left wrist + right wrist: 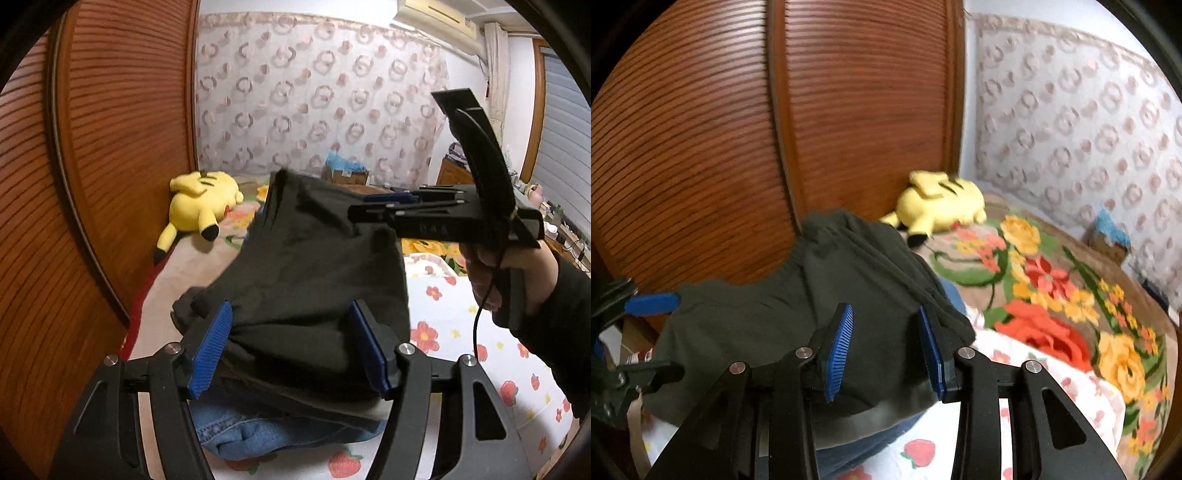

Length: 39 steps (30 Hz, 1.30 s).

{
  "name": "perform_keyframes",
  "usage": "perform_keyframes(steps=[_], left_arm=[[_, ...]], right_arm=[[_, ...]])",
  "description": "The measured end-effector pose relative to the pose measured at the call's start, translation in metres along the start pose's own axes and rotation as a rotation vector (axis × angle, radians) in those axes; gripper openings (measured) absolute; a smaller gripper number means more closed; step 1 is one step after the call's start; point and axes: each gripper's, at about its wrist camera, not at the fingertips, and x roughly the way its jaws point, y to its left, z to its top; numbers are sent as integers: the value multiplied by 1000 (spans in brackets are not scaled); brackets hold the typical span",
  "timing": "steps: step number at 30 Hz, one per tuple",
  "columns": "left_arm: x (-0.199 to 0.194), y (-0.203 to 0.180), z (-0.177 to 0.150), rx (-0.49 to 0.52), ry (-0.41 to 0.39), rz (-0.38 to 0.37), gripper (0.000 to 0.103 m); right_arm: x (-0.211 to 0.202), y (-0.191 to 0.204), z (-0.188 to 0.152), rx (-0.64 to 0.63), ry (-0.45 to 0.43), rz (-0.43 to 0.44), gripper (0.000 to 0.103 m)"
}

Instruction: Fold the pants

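Dark grey pants (314,258) lie in a loose heap on top of blue jeans (258,432) on the bed. My left gripper (290,306) stands open, its blue pads (212,347) wide apart with the near edge of the pants slack between them. In the right wrist view the right gripper (884,310) is open over the same pants (757,325), whose folded edge drapes by the right-hand pad (932,350). From the left wrist view the right gripper (369,201) shows side-on above the pants, held by a hand (491,273). The left gripper's blue pad (652,302) shows at the left edge.
A slatted wooden wardrobe door (110,147) runs close along the bed's left side. A yellow plush toy (203,206) lies at the far end by it. A floral blanket (1052,295) and a strawberry-print sheet (461,332) cover the bed. A cardboard box (347,173) stands by the curtain.
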Motion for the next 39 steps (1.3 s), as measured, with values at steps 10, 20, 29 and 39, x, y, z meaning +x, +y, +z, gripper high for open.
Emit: perform_keyframes(steps=[10, 20, 29, 39], left_arm=[[9, 2, -10, -10, 4, -4, 67], [10, 0, -11, -2, 14, 16, 68], [-6, -5, -13, 1, 9, 31, 68], [-30, -16, -15, 7, -18, 21, 77]], right_arm=[[13, 0, 0, 32, -3, -1, 38], [-25, 15, -22, 47, -39, -18, 38], [-63, 30, -48, 74, -66, -32, 38], [-99, 51, -69, 83, -82, -50, 38]])
